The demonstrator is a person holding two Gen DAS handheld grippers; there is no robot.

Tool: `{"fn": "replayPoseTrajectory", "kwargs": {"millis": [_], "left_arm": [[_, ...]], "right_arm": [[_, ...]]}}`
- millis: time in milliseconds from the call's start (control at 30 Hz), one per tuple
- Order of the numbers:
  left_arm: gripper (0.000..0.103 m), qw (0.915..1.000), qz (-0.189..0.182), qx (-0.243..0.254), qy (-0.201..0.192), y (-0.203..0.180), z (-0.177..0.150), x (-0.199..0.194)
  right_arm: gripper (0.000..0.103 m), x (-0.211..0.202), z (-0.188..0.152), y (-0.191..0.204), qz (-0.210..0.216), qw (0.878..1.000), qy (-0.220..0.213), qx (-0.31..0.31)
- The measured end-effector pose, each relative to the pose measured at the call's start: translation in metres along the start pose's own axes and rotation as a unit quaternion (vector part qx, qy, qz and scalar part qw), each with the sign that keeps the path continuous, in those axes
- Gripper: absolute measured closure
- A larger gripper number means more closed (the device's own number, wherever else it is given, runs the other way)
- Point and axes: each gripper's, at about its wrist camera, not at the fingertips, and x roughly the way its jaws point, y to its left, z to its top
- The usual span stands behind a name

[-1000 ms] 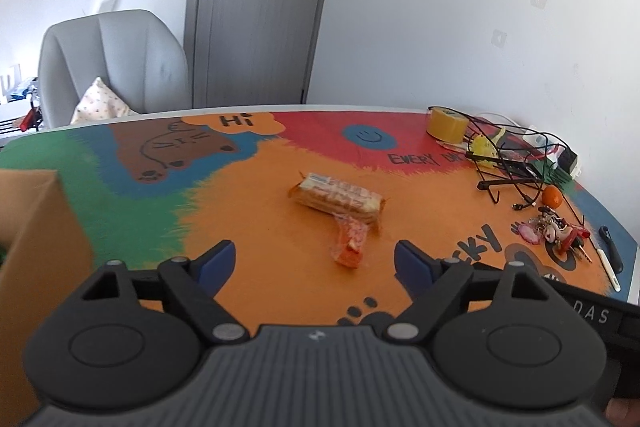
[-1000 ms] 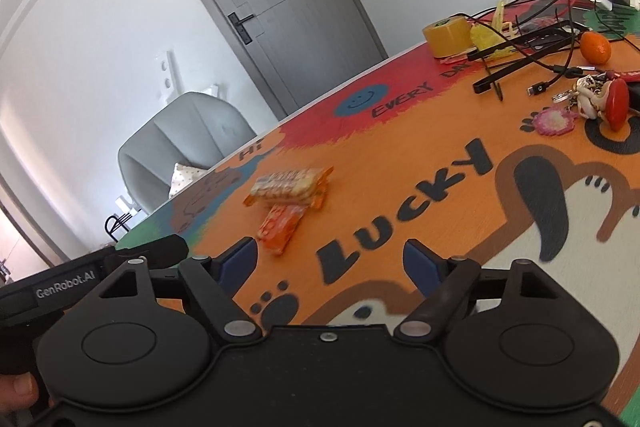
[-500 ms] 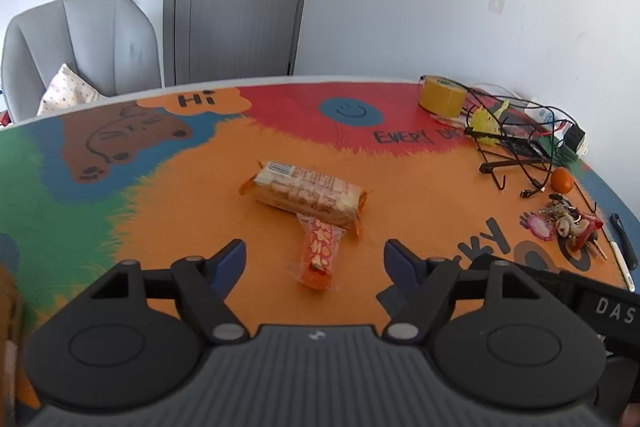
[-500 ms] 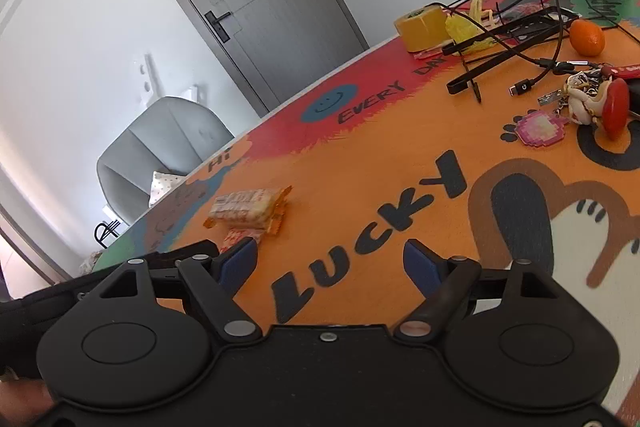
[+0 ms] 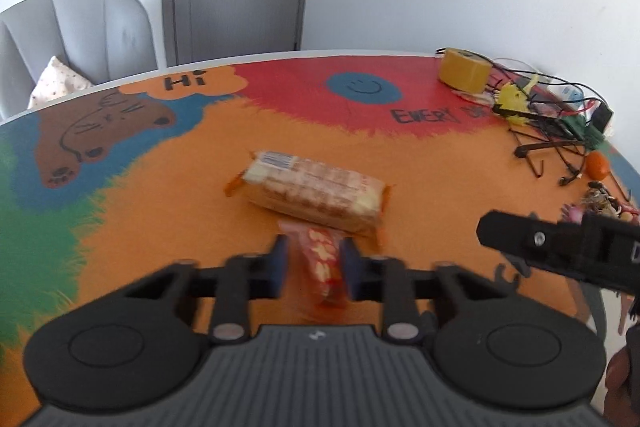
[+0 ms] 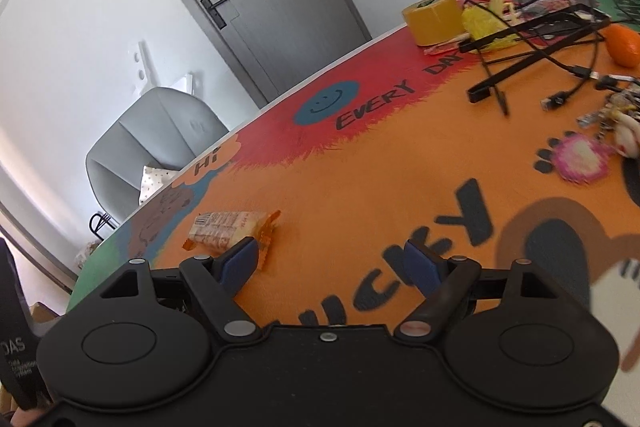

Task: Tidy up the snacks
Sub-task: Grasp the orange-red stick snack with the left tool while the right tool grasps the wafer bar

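Observation:
A small orange snack packet (image 5: 324,279) lies on the colourful table mat (image 5: 160,211), just in front of a longer pack of crackers (image 5: 316,195). My left gripper (image 5: 314,261) straddles the small packet. Its jaws are closing, and both blue pads sit against the packet's sides. In the right wrist view the cracker pack (image 6: 228,229) lies just beyond the left finger of my right gripper (image 6: 332,263). That gripper hovers open over the mat with nothing between its fingers. The small packet is hidden in that view.
At the table's far right are a yellow tape roll (image 5: 464,71), a tangle of black cables and a stand (image 5: 552,135), an orange fruit (image 5: 597,165) and a bunch of keys (image 6: 616,119). A grey chair (image 5: 76,35) stands behind the table on the left.
My left gripper came forward and down over the small packet, and its jaws went from wide apart to closed on it. The right gripper shifted closer to the cracker pack, still open.

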Motion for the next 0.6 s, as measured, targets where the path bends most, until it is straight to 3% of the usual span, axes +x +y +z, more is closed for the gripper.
{"fn": "replayPoseTrajectory", "kwargs": {"millis": [67,600], "left_arm": [[0.084,0.9998,-0.009,-0.014,0.009,0.009,0.002,-0.002],[0.084,0.9947,0.03,-0.097,-0.014,0.078,0.019,-0.02]], "right_arm": [[0.023,0.007,0.004,0.007,0.005,1.0,0.004,-0.009],[0.023,0.057,0.027,0.07,0.041,0.996,0.019,-0.079]]}}
